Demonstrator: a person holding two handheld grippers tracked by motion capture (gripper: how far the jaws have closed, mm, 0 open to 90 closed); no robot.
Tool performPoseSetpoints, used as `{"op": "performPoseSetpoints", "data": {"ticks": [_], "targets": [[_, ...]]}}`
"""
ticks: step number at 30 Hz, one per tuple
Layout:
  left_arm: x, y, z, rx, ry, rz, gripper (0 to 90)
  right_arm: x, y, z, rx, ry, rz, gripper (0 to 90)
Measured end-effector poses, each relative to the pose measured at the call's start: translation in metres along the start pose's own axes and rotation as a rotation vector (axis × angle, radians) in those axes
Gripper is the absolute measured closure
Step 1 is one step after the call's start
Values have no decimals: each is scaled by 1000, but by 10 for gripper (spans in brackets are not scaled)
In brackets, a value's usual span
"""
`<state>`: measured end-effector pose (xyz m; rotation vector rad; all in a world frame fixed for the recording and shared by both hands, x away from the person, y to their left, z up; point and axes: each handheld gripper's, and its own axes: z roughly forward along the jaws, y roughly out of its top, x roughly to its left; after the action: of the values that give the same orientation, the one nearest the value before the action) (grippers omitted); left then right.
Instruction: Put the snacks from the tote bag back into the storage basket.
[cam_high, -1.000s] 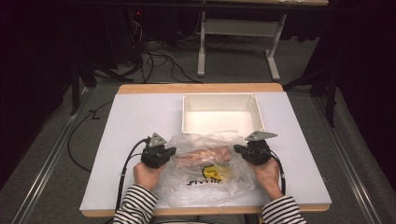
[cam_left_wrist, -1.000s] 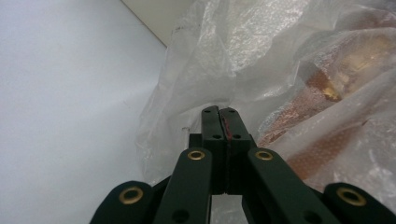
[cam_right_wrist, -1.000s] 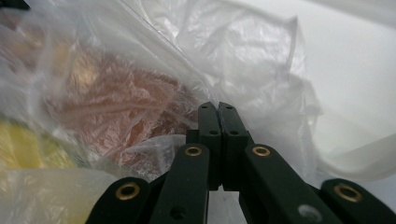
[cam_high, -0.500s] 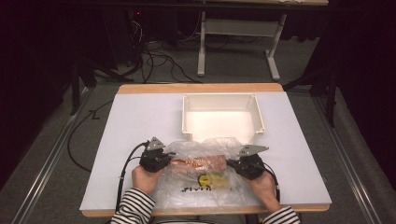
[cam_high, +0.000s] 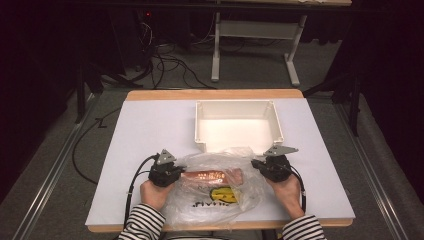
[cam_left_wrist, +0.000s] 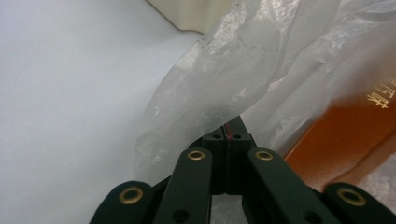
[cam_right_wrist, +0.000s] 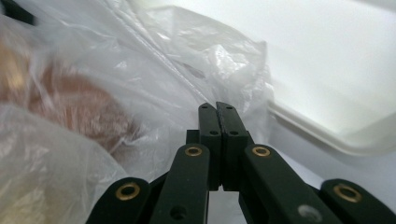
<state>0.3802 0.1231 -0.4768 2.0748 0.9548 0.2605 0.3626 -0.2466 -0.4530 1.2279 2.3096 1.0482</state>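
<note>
At the near edge of the white-topped table with a wooden rim (cam_high: 150, 130), two striped sleeves (cam_high: 142, 225) come in from below. The left gripper (cam_high: 172, 172) and the right gripper (cam_high: 259, 164) sit at opposite ends of a crumpled clear plastic bag with a yellow and black print (cam_high: 220, 195), which lies on the near half of the table, just in front of the tray.

In the left gripper view, the left gripper (cam_left_wrist: 231, 133) has its jaws pressed together, with the edge of the plastic bag (cam_left_wrist: 261, 70) draped over their tips; whether film is pinched between them I cannot tell. In the right gripper view, the right gripper (cam_right_wrist: 218, 109) also has its jaws flat against each other, the plastic bag (cam_right_wrist: 140, 70) bunched just beyond and beside them; a grip on the film cannot be made out.

Inside the bag lies a long reddish-orange packet (cam_high: 210, 176), running side to side between the grippers. The left gripper view shows pale lettering on that packet (cam_left_wrist: 345, 135), which the high view leaves unreadable.

Farther off stands a shallow white rectangular plastic tray (cam_high: 200, 125), the bag's far edge touching its near wall. Beyond the table, black cables (cam_high: 165, 65) trail on the grey floor beside a grey metal table frame (cam_high: 260, 30).
</note>
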Motion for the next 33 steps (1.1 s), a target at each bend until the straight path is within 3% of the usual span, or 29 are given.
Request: {"op": "performPoseSetpoints", "data": {"ticks": [5, 7, 10, 15, 21, 25, 29, 33], "targets": [[1, -1, 0, 0, 3, -2, 900, -9, -10, 19, 72, -17, 20, 900], [2, -1, 1, 0, 3, -4, 900, -11, -12, 18, 59, -6, 46, 900], [1, -1, 0, -2, 6, -6, 900, -9, -13, 14, 59, -3, 28, 872], [2, -3, 1, -8, 6, -11, 900, -8, -8, -10, -19, 24, 40, 750], [2, -3, 1, -8, 8, -11, 900, 8, 6, -41, -107, 31, -12, 627], [2, -3, 1, -10, 9, -14, 900, 25, 14, -52, -148, 49, -80, 566], [2, -3, 1, -9, 8, -12, 900, 38, 17, -49, -136, 89, -102, 515], [2, -3, 0, -14, 9, -12, 900, 46, 15, -33, -93, 126, -112, 470]]}}
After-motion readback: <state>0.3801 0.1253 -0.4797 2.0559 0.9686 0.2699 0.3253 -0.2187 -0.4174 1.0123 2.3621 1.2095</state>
